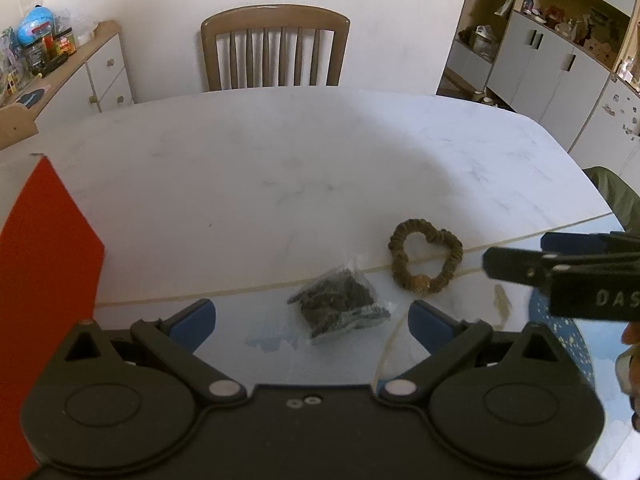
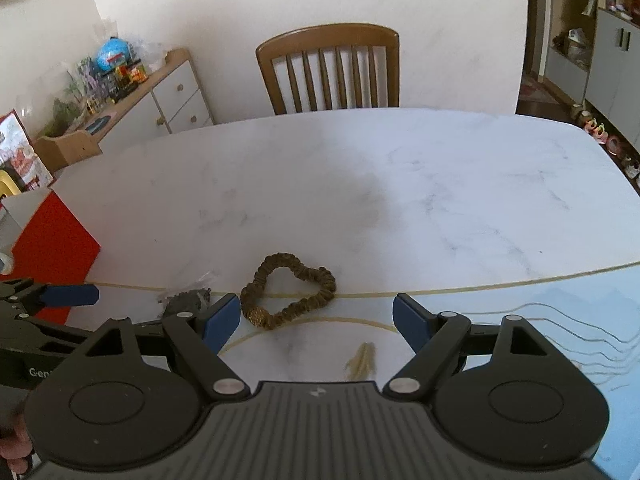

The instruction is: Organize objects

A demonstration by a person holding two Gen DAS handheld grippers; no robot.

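A brown fabric scrunchie (image 1: 425,256) (image 2: 289,296) lies flat on the white marble table (image 1: 260,168) (image 2: 400,184) near the front edge. To its left sits a small clear bag of dark pieces (image 1: 340,304) (image 2: 186,300). My left gripper (image 1: 312,320) is open, hovering just in front of the bag with nothing between its blue pads. My right gripper (image 2: 316,320) is also open and empty, just short of the scrunchie, which lies near its left pad. In the left wrist view the right gripper (image 1: 560,264) reaches in from the right edge.
A red box (image 1: 44,264) (image 2: 52,252) stands at the table's left. A wooden chair (image 1: 276,52) (image 2: 330,70) is pushed in at the far side. A sideboard with toys (image 2: 132,88) is at the back left, cabinets (image 1: 560,60) at the right.
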